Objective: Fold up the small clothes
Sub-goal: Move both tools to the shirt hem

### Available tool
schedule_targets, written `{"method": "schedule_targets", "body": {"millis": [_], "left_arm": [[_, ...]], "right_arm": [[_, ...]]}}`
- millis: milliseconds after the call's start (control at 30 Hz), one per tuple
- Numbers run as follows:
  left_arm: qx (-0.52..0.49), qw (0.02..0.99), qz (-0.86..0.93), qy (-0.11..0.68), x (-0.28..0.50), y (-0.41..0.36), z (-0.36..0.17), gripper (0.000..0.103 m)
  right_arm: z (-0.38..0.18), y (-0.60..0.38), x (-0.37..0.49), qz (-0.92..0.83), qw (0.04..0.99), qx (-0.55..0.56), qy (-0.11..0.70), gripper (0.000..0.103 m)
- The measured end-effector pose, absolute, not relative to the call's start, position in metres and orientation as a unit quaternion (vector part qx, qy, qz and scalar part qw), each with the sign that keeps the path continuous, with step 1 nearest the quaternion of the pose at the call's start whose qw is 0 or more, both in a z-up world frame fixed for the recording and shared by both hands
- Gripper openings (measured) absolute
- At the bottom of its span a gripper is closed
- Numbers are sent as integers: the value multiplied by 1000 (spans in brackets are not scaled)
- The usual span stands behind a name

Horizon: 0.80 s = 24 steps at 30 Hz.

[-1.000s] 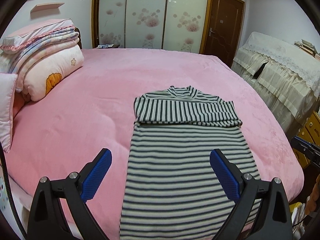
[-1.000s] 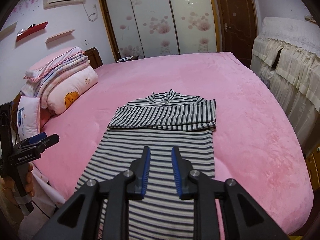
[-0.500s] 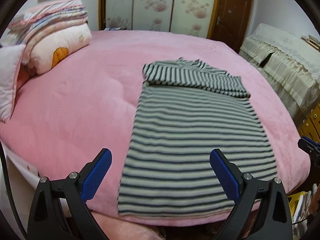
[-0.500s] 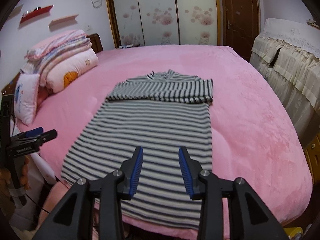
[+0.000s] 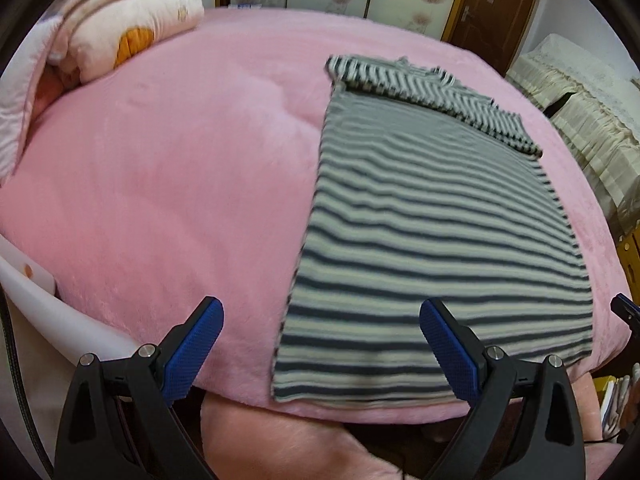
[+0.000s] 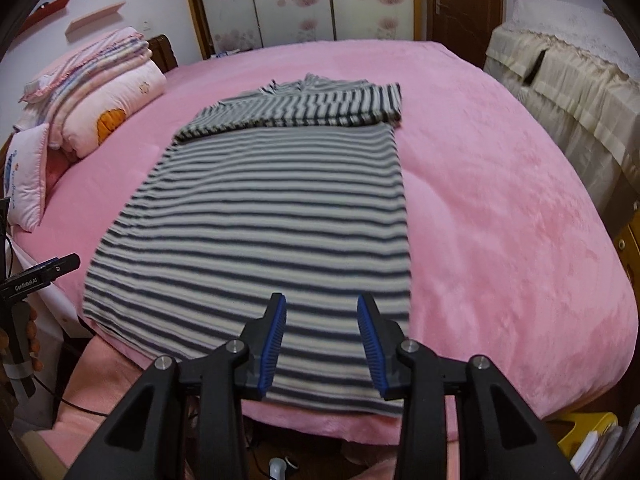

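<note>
The striped top point(image 6: 260, 216) lies flat on the bed, its hem beneath both spread, empty tongs point(image 6: 322, 344).

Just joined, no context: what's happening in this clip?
A person with a claw in each hand is folding a striped top laid flat on a pink bed, sleeves already folded across the chest. The left claw is wide open over the hem's near left corner; the right claw is partly open over the hem's right part. Neither grips the cloth yet. Folded quilts sit at the head of the bed.
</note>
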<state>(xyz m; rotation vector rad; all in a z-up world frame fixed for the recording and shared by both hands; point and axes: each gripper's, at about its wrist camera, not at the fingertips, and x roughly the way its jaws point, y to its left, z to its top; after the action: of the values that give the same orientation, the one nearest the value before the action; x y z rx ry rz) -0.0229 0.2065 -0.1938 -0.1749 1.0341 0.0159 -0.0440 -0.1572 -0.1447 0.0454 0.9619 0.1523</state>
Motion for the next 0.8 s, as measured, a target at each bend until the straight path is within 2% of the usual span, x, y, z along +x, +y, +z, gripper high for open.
{"method": "schedule_targets", "body": {"millis": [433, 567, 700, 800], "left_arm": [[-178, 836, -35, 518, -26, 249, -235, 97], [-203, 827, -71, 520, -23, 257, -242, 91], [-209, 821, -95, 523, -23, 259, -247, 78], [-208, 817, -112, 525, -23, 256, -250, 75]], "right_arm": [[-180, -181, -45, 73, 860, 59, 501, 37], [-185, -186, -44, 85, 855, 74, 507, 37], [-191, -196, -45, 103, 848, 91, 513, 37], [-194, -203, -47, 110, 844, 97, 516, 37]]}}
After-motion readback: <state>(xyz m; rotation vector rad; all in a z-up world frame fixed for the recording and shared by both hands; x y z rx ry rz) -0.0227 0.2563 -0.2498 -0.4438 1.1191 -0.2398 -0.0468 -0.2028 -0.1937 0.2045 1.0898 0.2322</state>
